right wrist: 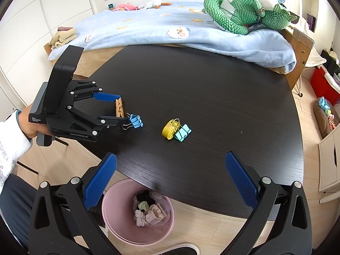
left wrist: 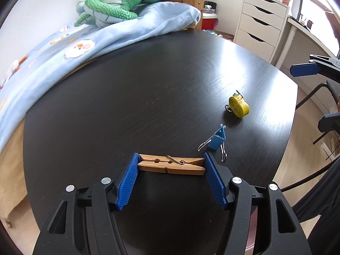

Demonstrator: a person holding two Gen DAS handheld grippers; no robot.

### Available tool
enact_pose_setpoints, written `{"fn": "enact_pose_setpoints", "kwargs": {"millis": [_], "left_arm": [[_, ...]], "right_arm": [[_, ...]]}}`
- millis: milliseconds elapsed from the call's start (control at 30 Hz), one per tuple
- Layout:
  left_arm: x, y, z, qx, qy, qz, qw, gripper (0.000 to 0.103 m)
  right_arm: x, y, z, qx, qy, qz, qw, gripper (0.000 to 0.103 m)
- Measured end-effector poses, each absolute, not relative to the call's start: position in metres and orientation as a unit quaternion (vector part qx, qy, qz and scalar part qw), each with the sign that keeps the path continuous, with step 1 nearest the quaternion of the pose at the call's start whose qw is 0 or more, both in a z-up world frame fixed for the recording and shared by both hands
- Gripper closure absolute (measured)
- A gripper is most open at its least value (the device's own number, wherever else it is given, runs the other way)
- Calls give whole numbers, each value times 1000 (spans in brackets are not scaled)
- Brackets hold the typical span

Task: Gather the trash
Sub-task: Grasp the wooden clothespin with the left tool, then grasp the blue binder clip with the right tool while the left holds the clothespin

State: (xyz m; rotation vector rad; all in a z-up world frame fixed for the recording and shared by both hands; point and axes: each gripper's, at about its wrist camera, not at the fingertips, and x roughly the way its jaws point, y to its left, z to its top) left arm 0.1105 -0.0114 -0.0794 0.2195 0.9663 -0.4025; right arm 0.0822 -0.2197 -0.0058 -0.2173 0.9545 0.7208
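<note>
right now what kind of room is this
Most likely a bedroom, perhaps a child's: a bed with a light blue blanket and a green plush dragon stands right against the dark table, and a white drawer unit stands nearby.

You're in a home bedroom, prob. a kid's room. A bed runs right along the far edge of your dark table, w/ a light blue blanket printed w/ sheep, spilling onto the tabletop. A big green plush dragon lies on the blanket, and smaller soft toys sit at the far end of the bed. In the left wrist view, there's a white drawer unit by the window. The floor is light wood, w/ a pink wastebasket beside the table. Storage bins w/ colourful bits stand at the right.
</note>
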Motion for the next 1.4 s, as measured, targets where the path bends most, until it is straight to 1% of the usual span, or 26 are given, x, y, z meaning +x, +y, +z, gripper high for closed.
{"fn": "enact_pose_setpoints", "kwargs": {"millis": [367, 600, 900, 1167, 1233, 1267, 1300, 1333, 1400], "left_arm": [[91, -4, -65, 78, 474, -154, 864, 43], [74, 4, -54, 59, 477, -125, 868, 43], [54, 23, -44, 34, 477, -88, 874, 43], [46, 33, -40, 16, 474, -81, 877, 43], [46, 33, -40, 14, 473, -81, 877, 43], [46, 33, -40, 14, 473, -82, 877, 43], [46, 33, -40, 13, 472, -82, 877, 43], [47, 33, -41, 13, 472, -83, 878, 43], [47, 33, -40, 12, 471, -85, 878, 43]], "right_arm": [[89, -207, 2, -91, 451, 343, 819, 3], [104, -182, 11, -98, 462, 338, 814, 3], [118, -132, 9, -132, 500, 335, 788, 3], [132, -107, -19, -143, 551, 316, 759, 3], [134, -104, -24, -140, 558, 317, 754, 11], [134, -101, -28, -142, 563, 316, 751, 22], [135, -99, -31, -146, 566, 314, 748, 27], [133, -97, -33, -149, 568, 313, 746, 28], [133, -95, -37, -151, 572, 314, 742, 40]]}}
